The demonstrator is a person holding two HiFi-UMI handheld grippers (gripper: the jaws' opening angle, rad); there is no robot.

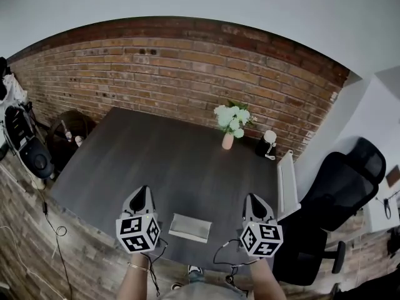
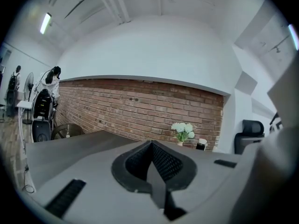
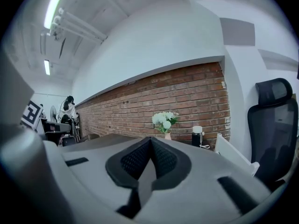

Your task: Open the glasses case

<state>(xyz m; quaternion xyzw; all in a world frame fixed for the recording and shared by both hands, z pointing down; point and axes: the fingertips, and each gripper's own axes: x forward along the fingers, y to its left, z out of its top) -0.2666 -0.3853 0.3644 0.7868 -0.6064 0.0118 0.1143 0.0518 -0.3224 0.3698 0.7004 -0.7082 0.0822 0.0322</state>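
The glasses case (image 1: 189, 227), a flat grey rectangle, lies near the front edge of the dark table (image 1: 175, 161), between my two grippers. My left gripper (image 1: 142, 192) hangs to its left and my right gripper (image 1: 252, 199) to its right, both held above the table and touching nothing. In the left gripper view the jaws (image 2: 151, 143) meet with nothing between them. In the right gripper view the jaws (image 3: 150, 139) are likewise pressed together and empty. Both point nearly level toward the brick wall, so neither gripper view shows the case.
A pink vase of white flowers (image 1: 229, 127) and a dark flask with a white cap (image 1: 267, 144) stand at the table's far right. A white panel (image 1: 286, 183) and a black office chair (image 1: 347, 180) flank the right side. A round stool (image 1: 70, 130) is at left.
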